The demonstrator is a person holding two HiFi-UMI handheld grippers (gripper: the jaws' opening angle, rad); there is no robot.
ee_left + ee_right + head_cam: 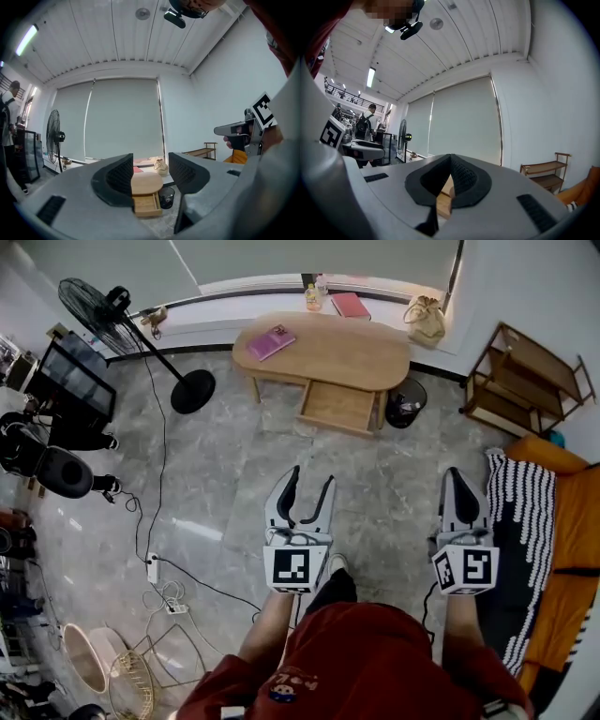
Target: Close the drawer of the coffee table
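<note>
The oval wooden coffee table (323, 351) stands at the far side of the room under the window. Its drawer (337, 407) is pulled out toward me and looks empty. Both grippers hang in the air well short of it, above the grey floor. My left gripper (307, 487) is open; in the left gripper view the table (146, 183) and the open drawer (147, 205) show between its jaws (151, 174). My right gripper (459, 486) is shut with nothing in it; in the right gripper view its jaws (450, 160) meet at the tips, with a sliver of wood below.
A black bin (405, 404) stands right of the drawer. A standing fan (108, 310) is at the left, a wooden shelf (525, 381) and an orange sofa with a striped blanket (525, 521) at the right. A pink book (272, 341) lies on the table. Cables (155, 568) trail at the left.
</note>
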